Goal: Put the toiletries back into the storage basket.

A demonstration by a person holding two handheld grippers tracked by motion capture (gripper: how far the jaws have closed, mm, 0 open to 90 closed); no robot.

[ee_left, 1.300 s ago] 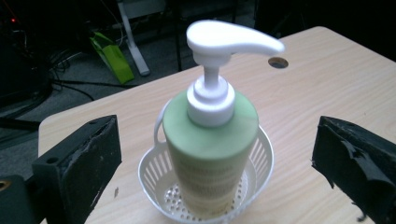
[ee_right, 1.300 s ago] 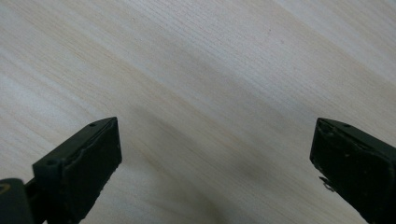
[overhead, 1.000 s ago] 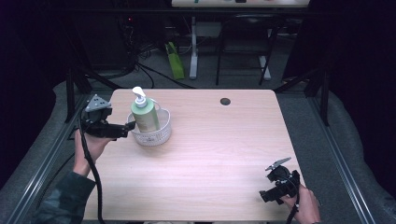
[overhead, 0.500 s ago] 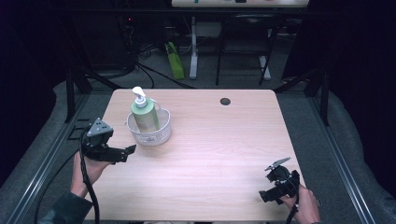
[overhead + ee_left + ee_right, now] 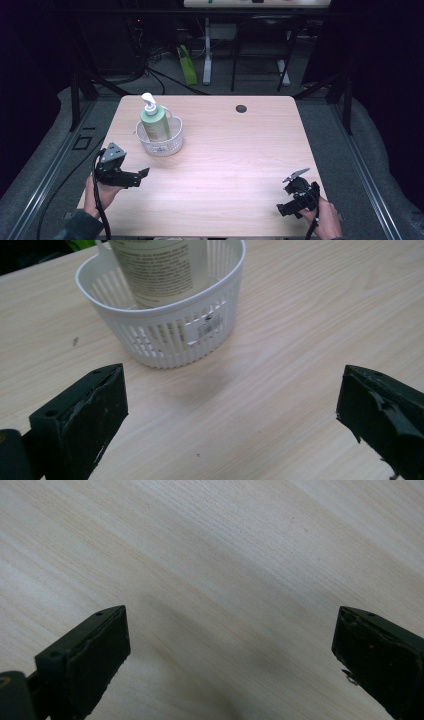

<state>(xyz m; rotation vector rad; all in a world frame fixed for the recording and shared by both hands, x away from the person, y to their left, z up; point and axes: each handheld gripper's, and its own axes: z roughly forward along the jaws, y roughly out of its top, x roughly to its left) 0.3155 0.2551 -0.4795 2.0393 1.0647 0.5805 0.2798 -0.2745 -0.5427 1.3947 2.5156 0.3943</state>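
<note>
Nearest to me, my right tongs (image 5: 295, 192) sit low over the front right corner of the pale wood-grain desk (image 5: 240, 150), jaws spread wide and released, with bare wood between them in the right gripper view. On the other side, my left tongs (image 5: 131, 175) hang near the front left edge, likewise spread wide and gripping nothing. Just beyond them stands the round white slotted plastic basket (image 5: 170, 335), near but not touching. Inside it, upright, is the pale green pump bottle with a white dispenser head (image 5: 154, 122). Farther back, a small dark round hole (image 5: 241, 108) marks the desk's far side.
</note>
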